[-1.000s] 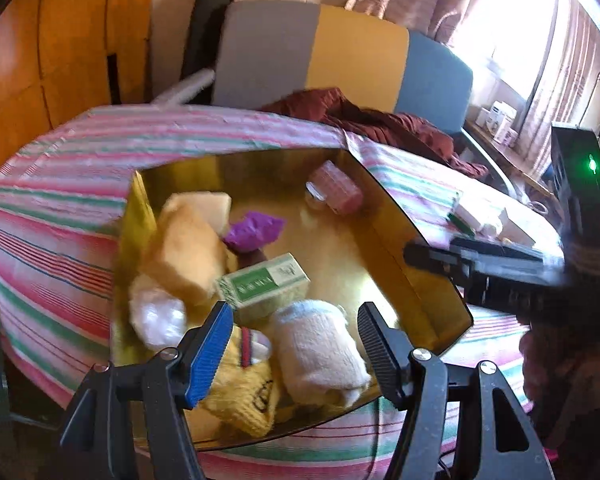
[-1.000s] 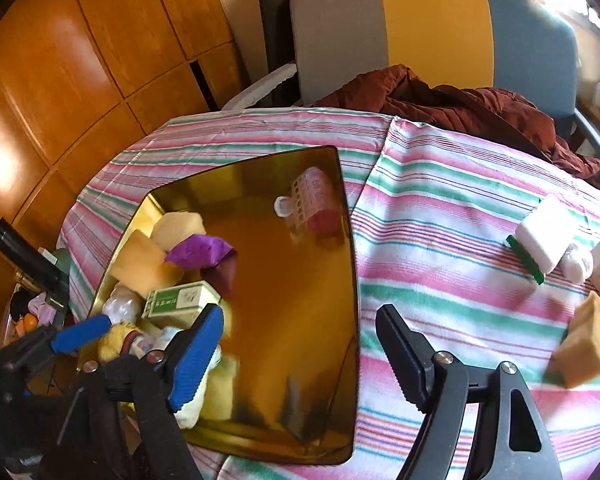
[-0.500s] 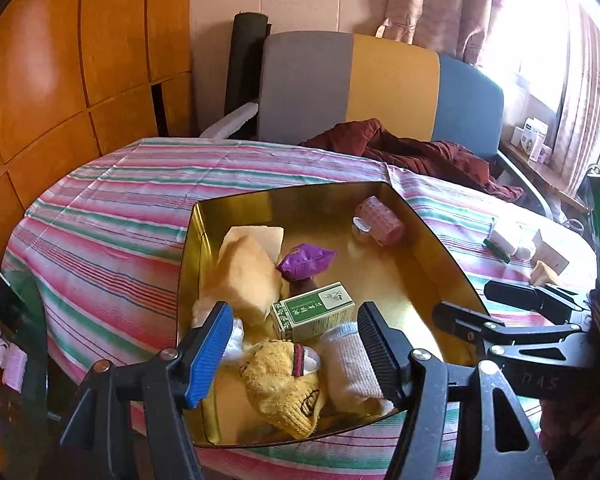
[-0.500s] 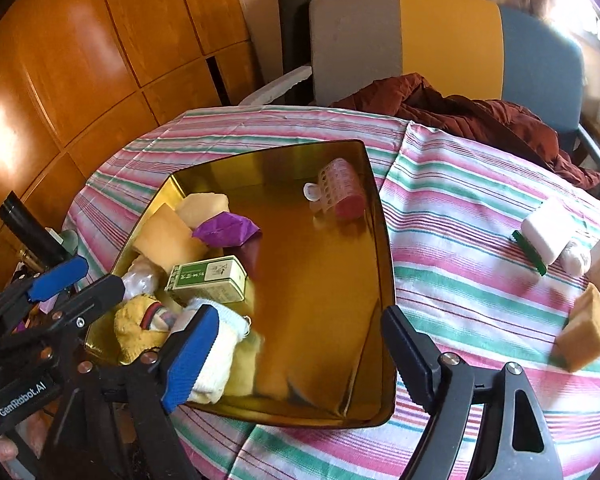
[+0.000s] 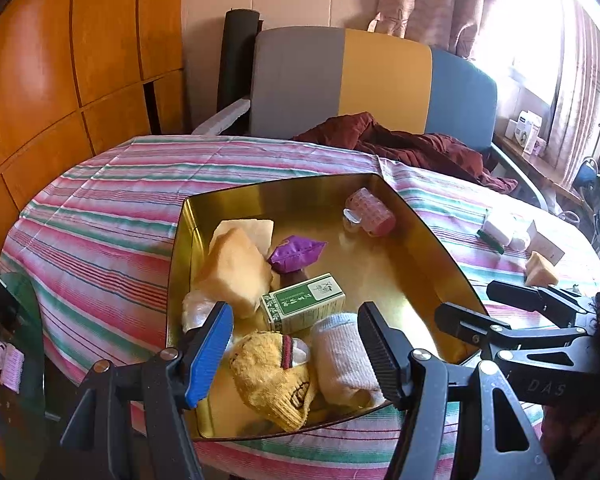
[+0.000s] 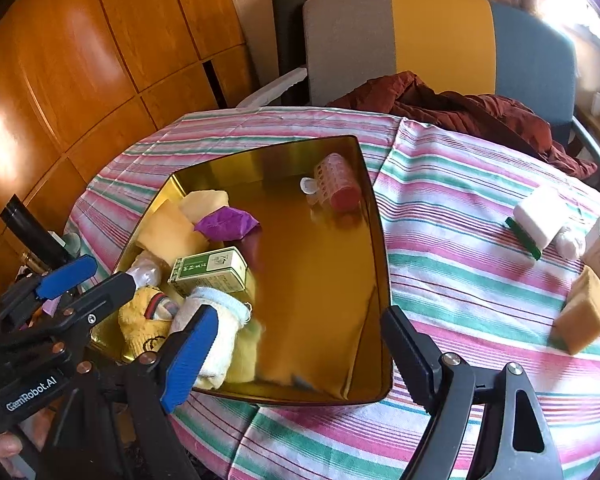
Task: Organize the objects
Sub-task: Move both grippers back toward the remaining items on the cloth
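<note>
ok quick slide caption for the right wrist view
Open right gripper above a gold tray of socks and small boxes, sponges left on the striped tablecloth.

Gold tray (image 6: 374, 240) partly filled on the striped table.
In its near-left part lie 2 yellow sponges (image 5: 236, 276), a purple packet (image 5: 296, 254), a green box (image 5: 304, 308), a yellow sock (image 5: 274, 376) and a white sock (image 5: 342, 354); a pink roller (image 5: 370, 218) sits alone at the far side. A white sponge (image 6: 540, 222) and an orange sponge (image 6: 582, 314) lie outside on the cloth.

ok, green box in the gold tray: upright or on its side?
On its side. The green box lies flat in the gold tray, label face up, beside the white sock.
</note>
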`<state>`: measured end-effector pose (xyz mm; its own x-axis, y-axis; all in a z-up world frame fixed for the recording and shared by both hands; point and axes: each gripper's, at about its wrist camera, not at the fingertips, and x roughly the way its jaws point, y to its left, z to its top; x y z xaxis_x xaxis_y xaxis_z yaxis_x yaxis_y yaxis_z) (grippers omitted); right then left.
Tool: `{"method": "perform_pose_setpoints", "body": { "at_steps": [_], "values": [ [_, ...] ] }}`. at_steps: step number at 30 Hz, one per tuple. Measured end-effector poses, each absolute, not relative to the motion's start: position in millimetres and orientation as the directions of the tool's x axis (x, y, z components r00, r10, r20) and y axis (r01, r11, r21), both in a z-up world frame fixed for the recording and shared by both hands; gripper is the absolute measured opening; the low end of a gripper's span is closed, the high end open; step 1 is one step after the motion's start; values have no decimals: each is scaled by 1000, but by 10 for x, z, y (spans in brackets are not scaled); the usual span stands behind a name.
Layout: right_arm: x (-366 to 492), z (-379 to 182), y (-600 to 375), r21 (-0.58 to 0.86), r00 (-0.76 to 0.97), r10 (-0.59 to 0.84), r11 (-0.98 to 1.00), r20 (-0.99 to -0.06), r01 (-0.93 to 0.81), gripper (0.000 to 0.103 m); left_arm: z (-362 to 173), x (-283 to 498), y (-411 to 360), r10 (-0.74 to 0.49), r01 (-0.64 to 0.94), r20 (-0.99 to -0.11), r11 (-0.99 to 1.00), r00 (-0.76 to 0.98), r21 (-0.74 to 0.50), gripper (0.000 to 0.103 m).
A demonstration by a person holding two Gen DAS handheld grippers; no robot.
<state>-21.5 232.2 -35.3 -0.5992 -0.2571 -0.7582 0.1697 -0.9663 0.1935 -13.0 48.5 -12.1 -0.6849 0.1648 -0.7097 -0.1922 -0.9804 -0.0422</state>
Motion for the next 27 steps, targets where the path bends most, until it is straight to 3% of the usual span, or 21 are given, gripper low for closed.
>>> {"method": "perform_pose_setpoints", "body": {
  "at_steps": [27],
  "values": [
    [-73,-396,2850,225,-621,-204,-973,-757,45,85,-127,-73,689,186,-262,-723,-965,-665,-7,66]
  ]
}}
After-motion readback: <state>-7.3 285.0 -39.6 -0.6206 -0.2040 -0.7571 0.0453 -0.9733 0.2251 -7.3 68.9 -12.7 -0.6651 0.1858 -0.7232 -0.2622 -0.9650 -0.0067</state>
